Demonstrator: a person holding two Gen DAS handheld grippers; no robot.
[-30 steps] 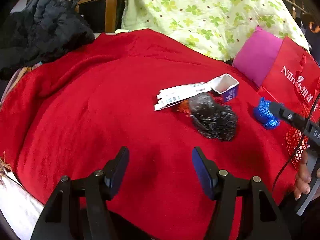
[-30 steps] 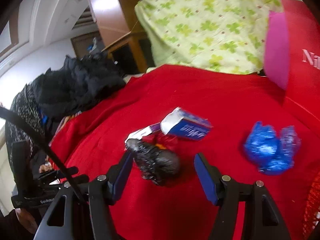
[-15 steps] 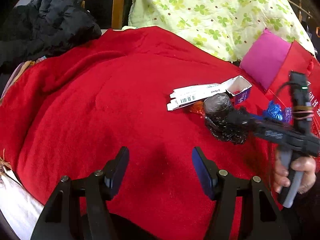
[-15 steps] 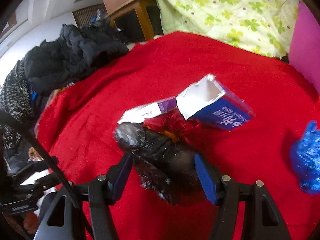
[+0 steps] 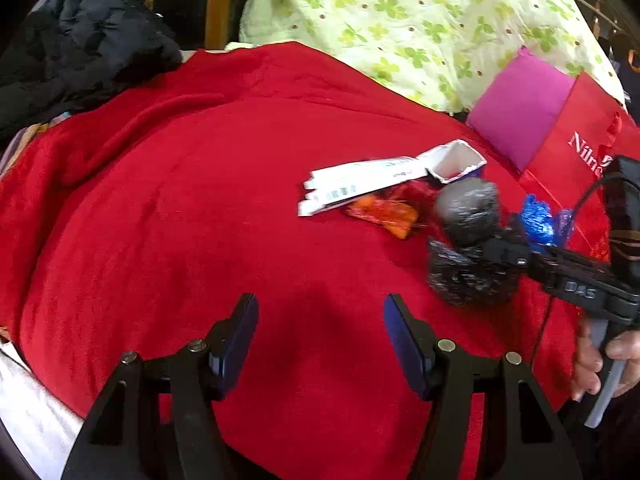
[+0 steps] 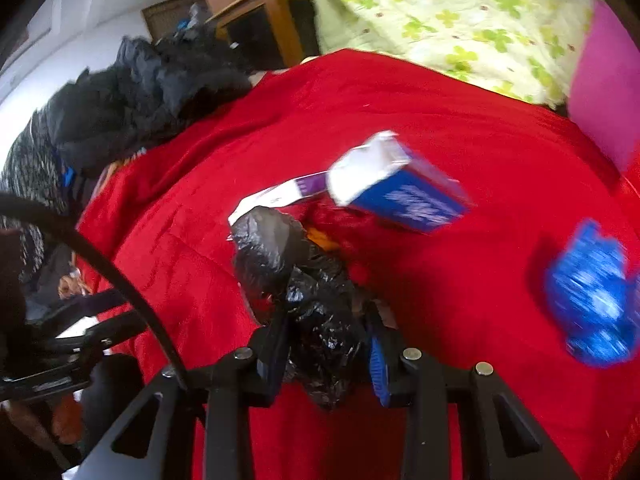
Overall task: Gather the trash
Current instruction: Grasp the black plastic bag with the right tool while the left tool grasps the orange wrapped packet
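Trash lies on a red blanket (image 5: 160, 200): a crumpled black plastic bag (image 6: 280, 248), a torn white and blue carton (image 6: 400, 192), an orange wrapper (image 5: 384, 212) and a crumpled blue foil (image 6: 588, 296). My right gripper (image 6: 326, 336) is closing its jaws on the lower part of the black bag, and both pads press into it. The left wrist view shows that gripper (image 5: 500, 252) reaching in from the right onto the black bag (image 5: 460, 280). My left gripper (image 5: 320, 308) hangs open over bare blanket, well short of the carton (image 5: 360, 184), with nothing between its fingers.
A red bag with white lettering (image 5: 580, 136) and a pink cushion (image 5: 520, 108) stand at the right. A green flowered quilt (image 5: 400, 12) lies behind and a black jacket (image 5: 80, 48) at the far left. A person's hand (image 5: 612, 356) holds the right gripper's handle.
My right gripper came down around the black bag and closed on it. The bag has shifted off the orange wrapper. My left gripper stayed open and barely moved.
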